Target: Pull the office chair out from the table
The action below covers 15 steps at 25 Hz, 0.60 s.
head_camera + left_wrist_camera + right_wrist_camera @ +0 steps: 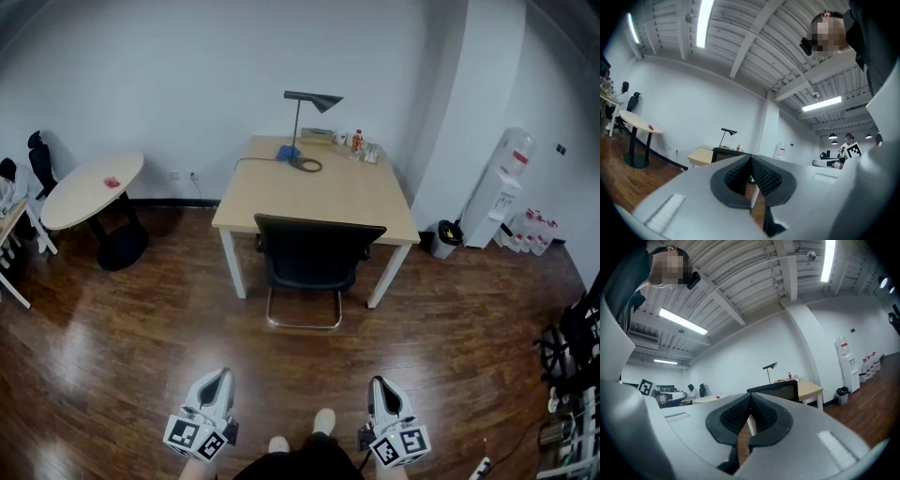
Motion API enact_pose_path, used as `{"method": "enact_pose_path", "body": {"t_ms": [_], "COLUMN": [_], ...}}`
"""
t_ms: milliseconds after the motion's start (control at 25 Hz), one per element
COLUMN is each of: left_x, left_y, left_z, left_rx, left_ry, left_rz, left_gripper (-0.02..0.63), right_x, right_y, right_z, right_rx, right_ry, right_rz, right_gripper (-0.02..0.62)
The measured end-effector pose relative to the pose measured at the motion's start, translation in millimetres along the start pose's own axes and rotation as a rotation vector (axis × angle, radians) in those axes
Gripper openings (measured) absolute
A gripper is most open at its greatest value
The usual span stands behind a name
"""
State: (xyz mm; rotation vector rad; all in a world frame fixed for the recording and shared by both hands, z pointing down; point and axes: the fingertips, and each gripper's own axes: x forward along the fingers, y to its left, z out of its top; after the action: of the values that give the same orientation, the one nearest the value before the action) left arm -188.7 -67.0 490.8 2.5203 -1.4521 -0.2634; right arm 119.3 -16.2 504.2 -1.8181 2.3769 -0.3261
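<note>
Bare wooden floor is being left open before the office chair, which is being hemmed on both sides by the legs of the desk, the round table standing well apart.

The head view looked steeply down from well back, taking in the floor, the bench and the office chair, with the left tool and right tool at its lower edge. The left gripper view and the right gripper view rode low on those tools. Each faced level along its own jaws toward the same distant bench, chair and lamp, with much ceiling above.
</note>
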Motion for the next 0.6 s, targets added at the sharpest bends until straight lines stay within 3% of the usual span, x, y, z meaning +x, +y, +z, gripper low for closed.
{"method": "enact_pose_path", "body": {"t_ms": [600], "left_x": [115], "left_y": [30], "left_z": [4], "left_rx": [0.036], "left_ry": [-0.011], "left_rz": [0.029], "left_gripper": [0.002], "right_x": [123], "right_y": [-63], "right_z": [27], "right_rx": [-0.021], "right_ry": [-0.034], "right_rz": [0.052], "right_gripper": [0.012]}}
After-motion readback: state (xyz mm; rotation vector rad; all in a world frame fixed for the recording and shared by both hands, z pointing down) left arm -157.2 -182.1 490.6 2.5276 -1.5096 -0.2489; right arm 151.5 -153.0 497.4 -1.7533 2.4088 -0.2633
